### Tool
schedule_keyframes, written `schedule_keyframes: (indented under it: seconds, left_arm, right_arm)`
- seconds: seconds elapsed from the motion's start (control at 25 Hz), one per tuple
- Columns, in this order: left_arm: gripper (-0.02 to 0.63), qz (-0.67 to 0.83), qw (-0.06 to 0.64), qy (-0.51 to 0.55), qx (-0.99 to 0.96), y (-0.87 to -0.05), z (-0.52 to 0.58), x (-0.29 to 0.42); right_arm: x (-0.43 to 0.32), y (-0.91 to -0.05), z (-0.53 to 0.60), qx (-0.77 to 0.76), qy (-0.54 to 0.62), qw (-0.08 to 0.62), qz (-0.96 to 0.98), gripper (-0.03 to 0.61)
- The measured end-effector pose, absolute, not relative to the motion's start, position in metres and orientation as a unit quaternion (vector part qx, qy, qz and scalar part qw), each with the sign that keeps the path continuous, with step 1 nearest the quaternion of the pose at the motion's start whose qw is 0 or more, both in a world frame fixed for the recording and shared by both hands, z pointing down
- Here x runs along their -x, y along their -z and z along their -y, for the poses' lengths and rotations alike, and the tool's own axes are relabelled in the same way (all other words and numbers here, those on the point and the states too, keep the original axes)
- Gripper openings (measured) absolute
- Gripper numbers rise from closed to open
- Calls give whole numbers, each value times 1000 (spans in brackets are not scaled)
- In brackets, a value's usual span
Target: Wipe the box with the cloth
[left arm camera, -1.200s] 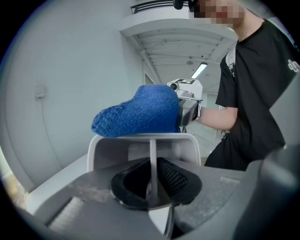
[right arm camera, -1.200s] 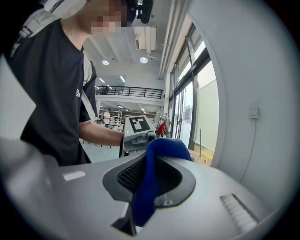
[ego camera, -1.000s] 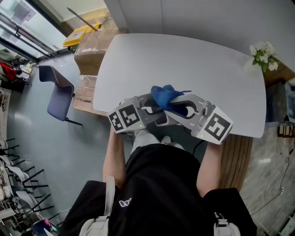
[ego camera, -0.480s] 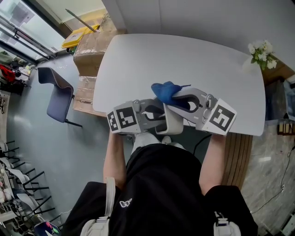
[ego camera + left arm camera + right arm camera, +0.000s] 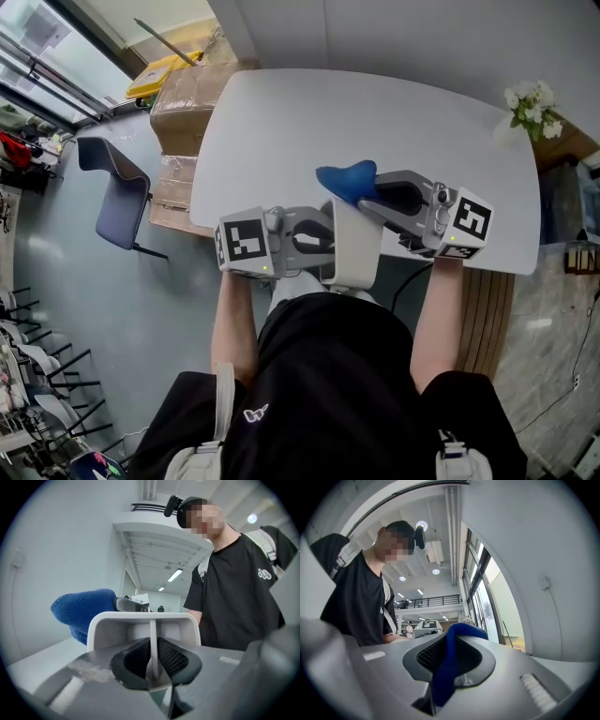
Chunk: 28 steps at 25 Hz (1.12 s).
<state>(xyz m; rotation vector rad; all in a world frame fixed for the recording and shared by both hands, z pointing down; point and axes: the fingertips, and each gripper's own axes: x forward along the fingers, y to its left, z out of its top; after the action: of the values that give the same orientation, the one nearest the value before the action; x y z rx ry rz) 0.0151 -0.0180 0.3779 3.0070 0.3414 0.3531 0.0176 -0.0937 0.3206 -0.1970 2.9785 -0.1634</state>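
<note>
I hold a small white box [image 5: 353, 247] up off the white table [image 5: 375, 112], above its near edge. My left gripper [image 5: 322, 246] comes in from the left, shut on a thin wall of the box [image 5: 150, 620]. My right gripper [image 5: 371, 194] comes in from the right, shut on a blue cloth [image 5: 347, 178]. The cloth sits at the far top end of the box, seemingly touching it. In the left gripper view the cloth [image 5: 84, 609] bulges over the box's left rim. The right gripper view shows the cloth [image 5: 451, 660] pinched between its jaws.
A bunch of white flowers [image 5: 530, 105] stands at the table's far right corner. Taped cardboard boxes [image 5: 183, 98] and a grey chair [image 5: 117, 192] are on the floor to the left of the table. The person's body stands close to the table's near edge.
The right gripper has swung right and away with the cloth. The left gripper has turned, so the box now stands out lengthwise between the two grippers.
</note>
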Motion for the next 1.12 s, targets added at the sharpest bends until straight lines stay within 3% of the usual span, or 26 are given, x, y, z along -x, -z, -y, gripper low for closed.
schedule_keyframes:
  seconds: [0.32, 1.12]
  left_arm:
    - [52, -132, 59, -62, -987, -358, 9, -16]
    - [52, -66, 56, 109, -990, -295, 48, 1]
  right_arm:
    - [-32, -331, 102, 66, 107, 133, -983, 52]
    - [-20, -361, 85, 52, 153, 146, -976, 51]
